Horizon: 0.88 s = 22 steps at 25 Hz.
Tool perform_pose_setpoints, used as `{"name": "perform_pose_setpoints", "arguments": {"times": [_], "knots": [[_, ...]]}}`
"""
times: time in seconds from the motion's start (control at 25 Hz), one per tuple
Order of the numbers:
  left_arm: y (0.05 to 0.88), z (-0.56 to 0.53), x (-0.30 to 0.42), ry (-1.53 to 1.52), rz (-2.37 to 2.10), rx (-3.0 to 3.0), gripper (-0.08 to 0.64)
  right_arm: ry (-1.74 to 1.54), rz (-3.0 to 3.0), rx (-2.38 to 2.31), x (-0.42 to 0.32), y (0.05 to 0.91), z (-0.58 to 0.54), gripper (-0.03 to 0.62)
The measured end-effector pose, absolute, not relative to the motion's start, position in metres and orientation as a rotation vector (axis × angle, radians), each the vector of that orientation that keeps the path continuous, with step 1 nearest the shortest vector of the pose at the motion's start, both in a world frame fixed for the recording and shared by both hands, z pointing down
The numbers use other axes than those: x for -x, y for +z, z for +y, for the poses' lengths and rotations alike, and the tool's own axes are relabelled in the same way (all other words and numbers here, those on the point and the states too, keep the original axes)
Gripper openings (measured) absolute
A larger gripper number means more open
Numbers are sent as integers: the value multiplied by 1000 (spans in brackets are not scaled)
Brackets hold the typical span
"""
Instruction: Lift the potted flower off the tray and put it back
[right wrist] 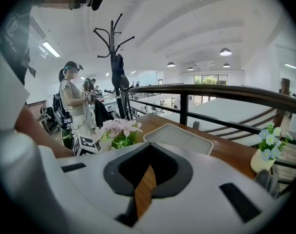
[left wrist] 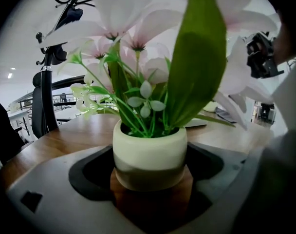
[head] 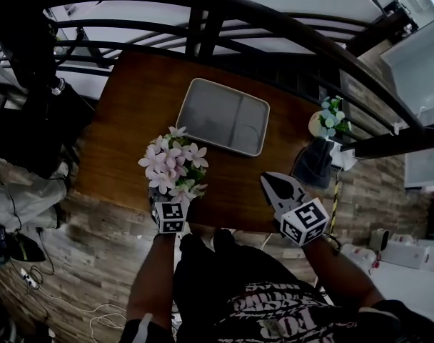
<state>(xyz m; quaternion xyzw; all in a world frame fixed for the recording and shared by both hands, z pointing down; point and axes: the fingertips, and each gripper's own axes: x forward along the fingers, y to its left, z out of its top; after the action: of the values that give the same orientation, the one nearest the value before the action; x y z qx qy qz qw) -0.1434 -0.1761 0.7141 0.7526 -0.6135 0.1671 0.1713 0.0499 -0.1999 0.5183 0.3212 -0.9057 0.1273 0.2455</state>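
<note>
The left tongs (head: 170, 206) are clamping the cream ceramic pot of pink flowers (left wrist: 149, 147), off the grey rectangular tray (head: 231, 88), by its near-left corner over the brown wooden worktop (head: 131, 120). The right tongs (head: 273, 184) are idling closed and empty, near-right of the tray. Returning the pot is likely calling for level carriage, centring over the tray, then release once seated.

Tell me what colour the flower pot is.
Cream; the pot shows best in the left gripper view.
</note>
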Motion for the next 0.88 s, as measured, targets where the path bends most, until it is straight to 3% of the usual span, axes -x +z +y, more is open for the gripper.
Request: {"name": "perform_pose_setpoints", "arguments": {"times": [0.88], "knots": [[674, -195, 143, 377, -1803, -2233, 451, 288, -2506, -928, -50, 518, -171, -9]]}}
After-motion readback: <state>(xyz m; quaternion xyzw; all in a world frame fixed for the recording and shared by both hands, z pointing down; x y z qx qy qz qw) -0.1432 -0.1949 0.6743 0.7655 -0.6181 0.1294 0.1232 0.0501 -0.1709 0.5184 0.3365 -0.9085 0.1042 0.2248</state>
